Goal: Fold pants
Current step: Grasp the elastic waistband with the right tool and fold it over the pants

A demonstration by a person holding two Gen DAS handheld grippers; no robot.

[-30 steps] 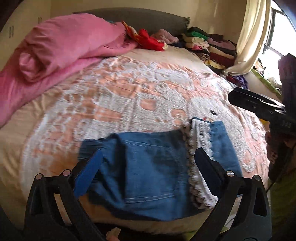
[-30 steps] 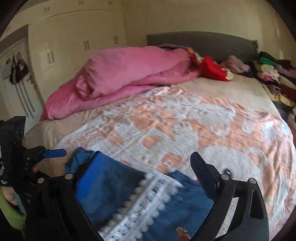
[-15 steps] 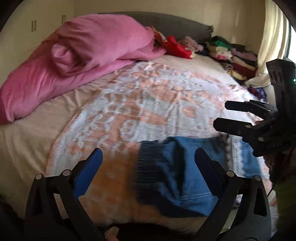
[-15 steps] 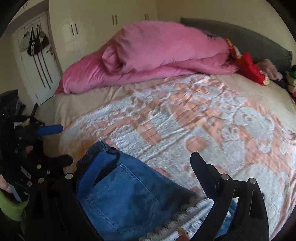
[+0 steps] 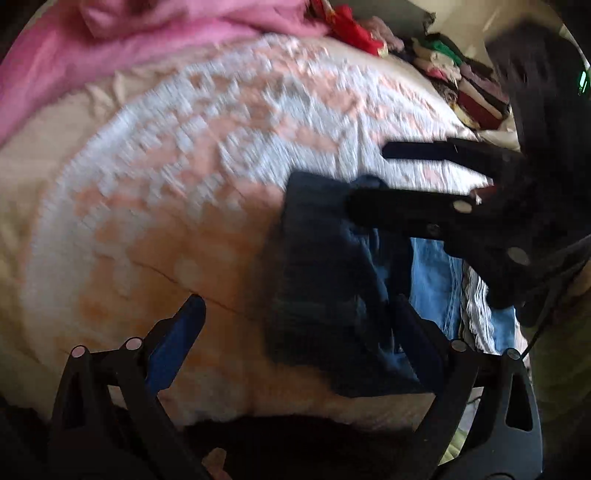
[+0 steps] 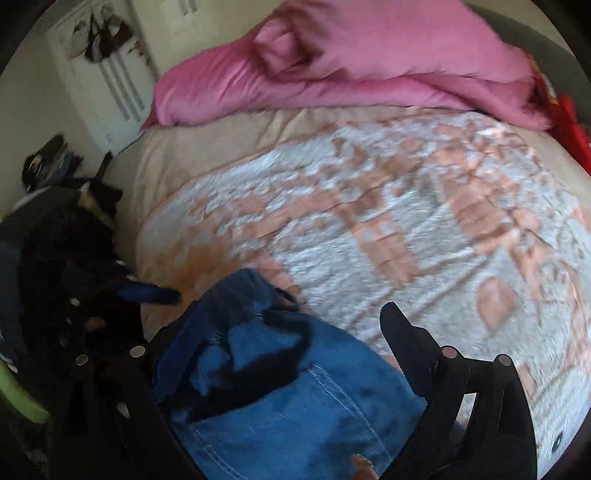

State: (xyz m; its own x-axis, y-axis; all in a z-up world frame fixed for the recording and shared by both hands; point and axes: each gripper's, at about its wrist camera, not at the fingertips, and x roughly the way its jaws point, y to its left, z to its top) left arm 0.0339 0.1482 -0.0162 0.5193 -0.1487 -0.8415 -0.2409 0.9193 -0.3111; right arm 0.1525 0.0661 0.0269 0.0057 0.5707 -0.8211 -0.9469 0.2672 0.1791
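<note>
Nearest the left wrist camera, the left gripper [image 5: 295, 325] is seen with its fingers spread wide, the blue-padded one over bare blanket and the other at the edge of the pants [image 5: 332, 288], with nothing clamped between them. The blue denim pants [image 6: 280, 391] are found bunched at the near edge of the bed, on the peach and white blanket [image 6: 388, 221], with a lace trim [image 5: 476, 314] shown at their right side in the left wrist view. In the right wrist view, the right gripper [image 6: 273, 347] is held over the pants with its fingers apart; the rumpled waistband is seen between them, and contact cannot be judged through the blur. From the left camera the right gripper [image 5: 373, 181] is seen side-on above the far end of the pants, its two fingers parted. Farther back, a pink duvet [image 6: 351, 66] is heaped toward the head of the bed, a red cloth [image 5: 351, 29] is lying beside it, and folded clothes [image 5: 465, 85] are stacked along the far right. A white door [image 6: 107, 85] is visible beyond the bed's left side.
</note>
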